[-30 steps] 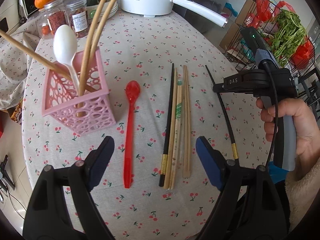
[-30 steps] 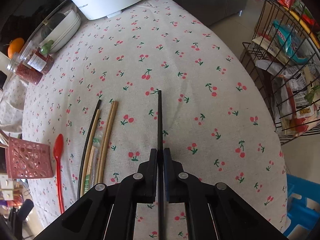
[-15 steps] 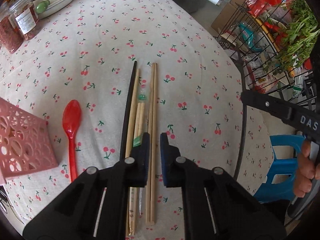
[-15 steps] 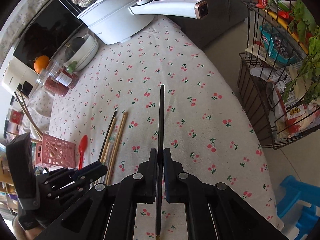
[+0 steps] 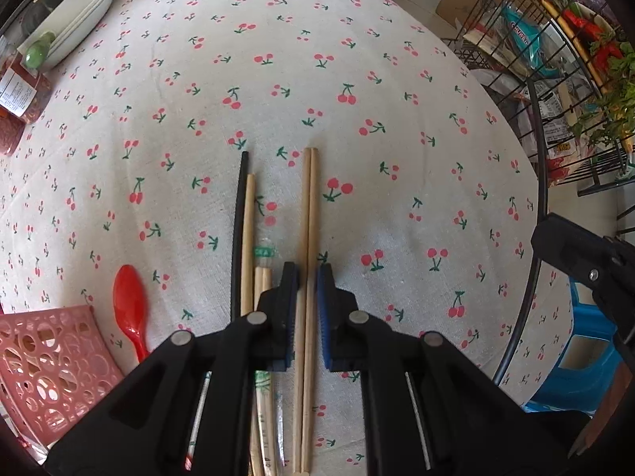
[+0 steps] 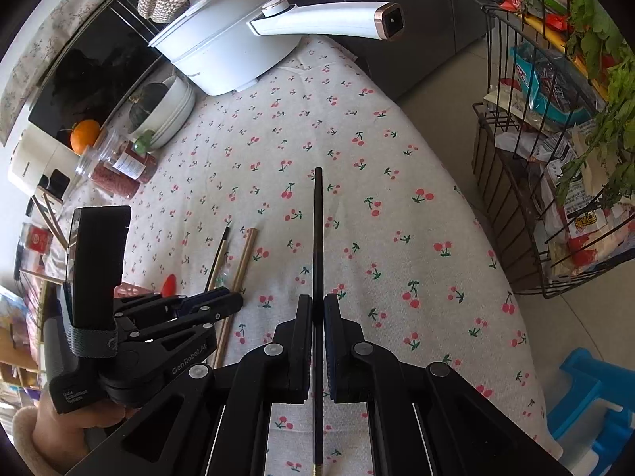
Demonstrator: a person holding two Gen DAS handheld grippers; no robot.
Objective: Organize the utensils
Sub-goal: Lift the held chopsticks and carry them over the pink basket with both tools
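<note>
My left gripper (image 5: 306, 273) is shut on a pair of light wooden chopsticks (image 5: 309, 214) that lie on the cherry-print tablecloth (image 5: 357, 59). Left of them lie a black chopstick (image 5: 238, 230), a single wooden one (image 5: 249, 238) and a wrapped pair (image 5: 264, 273). A red spoon (image 5: 131, 309) lies beside the pink perforated holder (image 5: 51, 373) at lower left. My right gripper (image 6: 315, 301) is shut on another black chopstick (image 6: 317, 230) and holds it above the table; it also shows at the right of the left wrist view (image 5: 535, 238).
A white pot (image 6: 234, 51) with a long handle, stacked bowls (image 6: 166, 111), jars (image 6: 119, 166) and an orange (image 6: 84, 135) stand at the table's far side. A black wire rack (image 6: 555, 150) with groceries stands right of the table. A blue stool (image 6: 595, 396) is below it.
My left gripper went from wide open to shut around the wooden pair and moved in over it. My right gripper lifted the black chopstick up off the table.
</note>
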